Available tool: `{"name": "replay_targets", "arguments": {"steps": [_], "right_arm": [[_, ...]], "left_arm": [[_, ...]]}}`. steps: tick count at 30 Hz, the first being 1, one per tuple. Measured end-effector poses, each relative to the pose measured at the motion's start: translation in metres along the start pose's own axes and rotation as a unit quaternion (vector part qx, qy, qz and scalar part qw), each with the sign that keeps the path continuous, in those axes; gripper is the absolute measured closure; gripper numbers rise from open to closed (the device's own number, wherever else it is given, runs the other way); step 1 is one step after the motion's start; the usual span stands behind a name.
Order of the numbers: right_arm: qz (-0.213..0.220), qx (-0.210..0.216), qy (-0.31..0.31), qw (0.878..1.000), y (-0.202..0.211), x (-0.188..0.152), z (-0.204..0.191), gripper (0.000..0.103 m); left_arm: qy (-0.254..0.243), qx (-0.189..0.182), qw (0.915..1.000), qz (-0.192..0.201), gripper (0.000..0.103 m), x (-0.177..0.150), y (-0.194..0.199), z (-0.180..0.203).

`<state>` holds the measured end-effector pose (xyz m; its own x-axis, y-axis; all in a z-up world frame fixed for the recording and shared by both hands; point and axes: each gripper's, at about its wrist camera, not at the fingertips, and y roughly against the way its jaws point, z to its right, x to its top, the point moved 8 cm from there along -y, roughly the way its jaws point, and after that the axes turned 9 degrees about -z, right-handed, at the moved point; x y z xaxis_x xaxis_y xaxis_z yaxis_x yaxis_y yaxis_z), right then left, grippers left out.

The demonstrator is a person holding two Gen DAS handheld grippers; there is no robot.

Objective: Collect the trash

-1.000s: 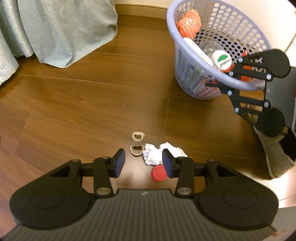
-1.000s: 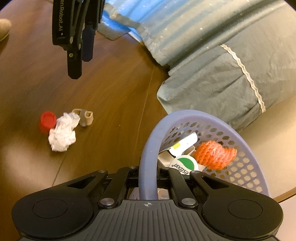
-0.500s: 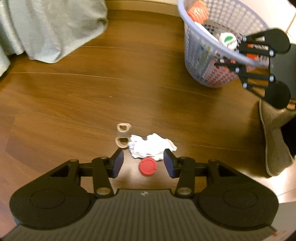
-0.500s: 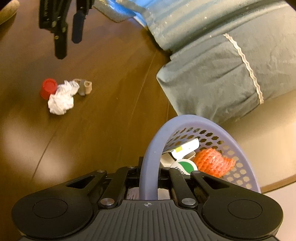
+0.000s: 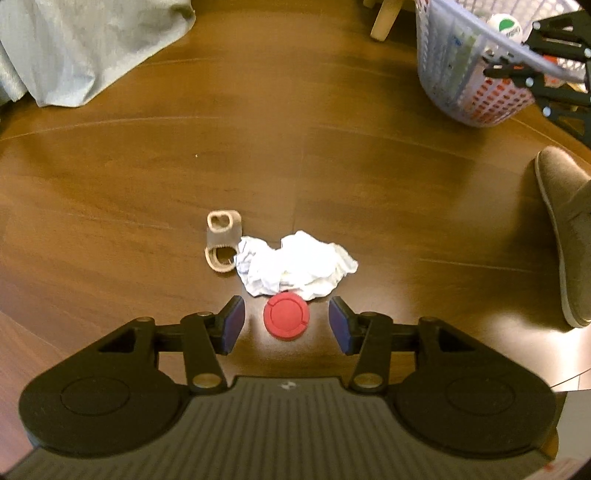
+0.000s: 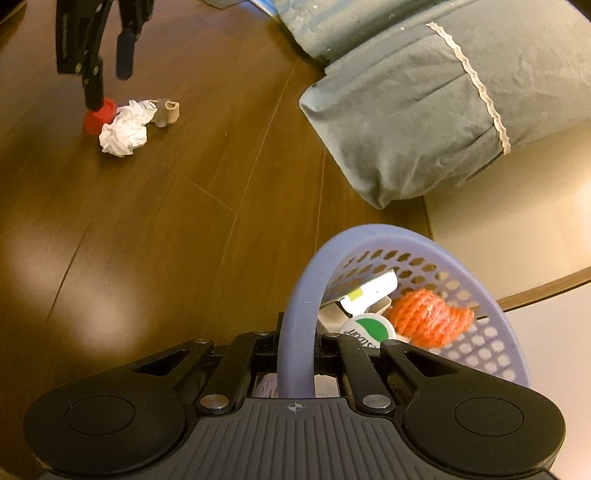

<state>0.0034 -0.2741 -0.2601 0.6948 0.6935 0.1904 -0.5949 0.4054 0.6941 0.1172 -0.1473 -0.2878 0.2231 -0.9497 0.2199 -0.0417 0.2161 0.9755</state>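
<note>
A red bottle cap (image 5: 285,318) lies on the wooden floor between the open fingers of my left gripper (image 5: 286,321), which hangs just above it. Crumpled white paper (image 5: 295,266) touches the cap on its far side, and a beige two-loop piece (image 5: 221,240) lies left of the paper. In the right wrist view the same red cap (image 6: 99,116), white paper (image 6: 125,129) and beige piece (image 6: 167,112) sit under the left gripper (image 6: 110,85). My right gripper (image 6: 295,354) is shut on the rim of the lilac basket (image 6: 491,306), which holds an orange net and other trash.
A grey-blue bed cover (image 6: 424,110) drapes to the floor at the right wrist view's upper right; pale cloth (image 5: 81,48) hangs at upper left in the left view. A brown slipper (image 5: 565,229) is at the right, a wooden leg (image 5: 382,18) behind, near the basket (image 5: 465,85).
My left gripper has pulled back and lowered, so the red cap now sits centred between its fingers instead of the paper. The basket in my right gripper has moved away from the trash pile.
</note>
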Motion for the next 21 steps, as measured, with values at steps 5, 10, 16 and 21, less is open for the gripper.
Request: {"name": "replay_targets", "arguments": {"steps": [5,10,16,21], "right_arm": [[-0.001,0.003,-0.008,1.000,-0.002,0.005,0.002,0.101],[0.000,0.003,-0.013,1.000,-0.004,0.007,0.005,0.101],[0.001,0.006,-0.010,1.000,-0.005,0.009,0.002,0.101],[0.001,0.009,-0.014,1.000,-0.007,0.012,0.001,0.102]], "left_arm": [[0.003,-0.001,1.0000,-0.006,0.059,-0.002,-0.009,0.000],[0.010,-0.007,0.9999,-0.008,0.066,0.000,-0.015,-0.002],[0.009,-0.012,0.9997,-0.017,0.077,0.002,-0.017,-0.006],[-0.001,-0.013,0.9997,-0.022,0.077,0.005,0.000,-0.005]]}}
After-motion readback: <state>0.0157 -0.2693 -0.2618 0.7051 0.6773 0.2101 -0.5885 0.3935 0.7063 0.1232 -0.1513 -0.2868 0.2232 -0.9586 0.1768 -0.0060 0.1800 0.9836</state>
